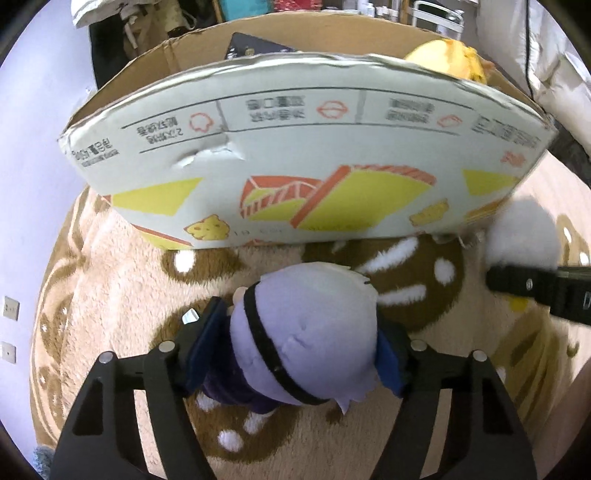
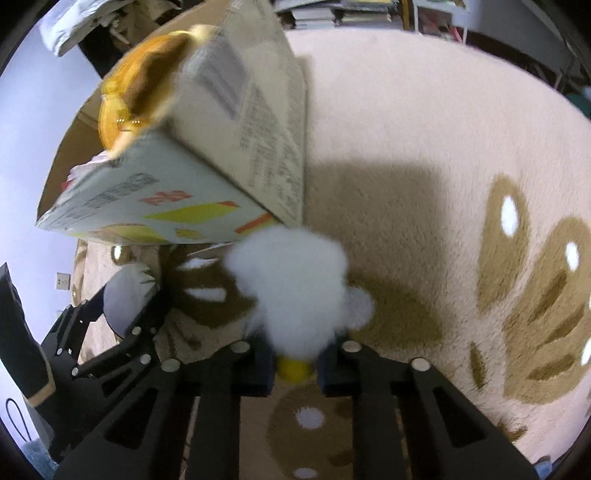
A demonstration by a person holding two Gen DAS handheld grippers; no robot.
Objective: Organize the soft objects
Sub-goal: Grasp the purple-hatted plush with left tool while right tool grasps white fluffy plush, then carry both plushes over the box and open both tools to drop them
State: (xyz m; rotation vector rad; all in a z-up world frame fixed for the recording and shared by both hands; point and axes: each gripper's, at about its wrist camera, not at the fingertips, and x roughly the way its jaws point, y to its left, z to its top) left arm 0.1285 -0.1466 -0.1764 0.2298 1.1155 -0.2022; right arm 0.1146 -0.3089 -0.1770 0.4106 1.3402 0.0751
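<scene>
Left wrist view: jaws pinching lavender plush doll (image 1: 306,332), right wrist view: jaws pinching white fluffy toy (image 2: 291,291)

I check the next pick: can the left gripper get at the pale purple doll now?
Probably yes: the left gripper already straddles the purple doll on the rug, with nothing between.

This is a room in a home. A fluffy beige carpet with brown leaf patterns (image 2: 424,155) covers the floor, stacked books on shelves (image 2: 343,14) stand behind it, and a pale wall with sockets (image 1: 10,306) is at the left.
</scene>
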